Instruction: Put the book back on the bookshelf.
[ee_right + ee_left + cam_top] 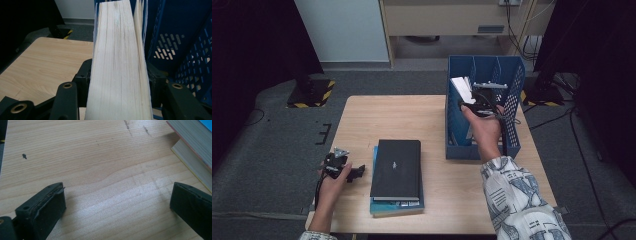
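Note:
In the right gripper view a thick book [117, 50] stands with its pale page edges toward the camera, and my right gripper [118, 75] is shut on it, a jaw pressed to each cover. From the high view the right gripper [475, 102] holds this book [460, 85] upright inside the left part of a blue file rack [513, 100]. My left gripper [356, 173] rests low at the table's left front, open with nothing between its jaws. In the left gripper view that gripper [117, 197] hovers over bare wood beside a stack of books [195, 145].
A black book [396, 167] lies on a blue one [398, 206] near the front middle of the wooden table [377, 115]. The rack's perforated blue walls [180, 37] rise right of the held book. Dark stands and cables sit on the floor around the table.

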